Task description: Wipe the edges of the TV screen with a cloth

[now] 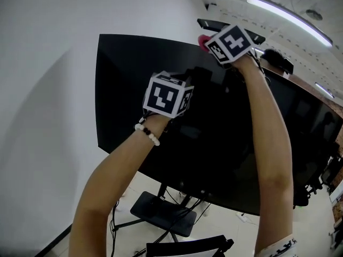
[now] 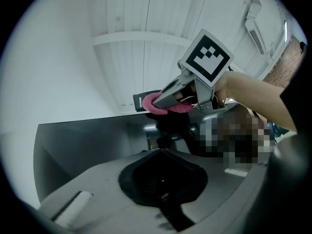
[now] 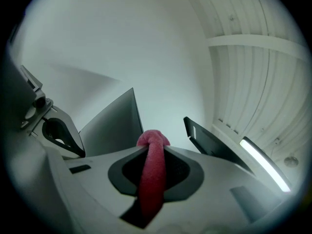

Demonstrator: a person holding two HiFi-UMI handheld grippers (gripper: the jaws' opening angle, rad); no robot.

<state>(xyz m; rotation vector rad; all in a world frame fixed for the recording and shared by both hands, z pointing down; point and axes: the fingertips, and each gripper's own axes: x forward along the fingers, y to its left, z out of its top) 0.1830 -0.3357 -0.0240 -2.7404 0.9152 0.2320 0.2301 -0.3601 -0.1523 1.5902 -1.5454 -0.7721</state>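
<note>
Head view: holding pink cloth (image 1: 202,39) at top edge of TV screen (image 1: 123,90) with right tongs (image 1: 206,43). Left gripper view: left tongs (image 2: 161,152) closed together, empty, just below screen's top edge. Right gripper view: clamped on cloth.

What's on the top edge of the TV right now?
The right gripper, shut on the pink cloth, is at the top edge of the TV. A black bar shows just above that edge. The gripper's marker cube hides whether the cloth touches the edge.
</note>
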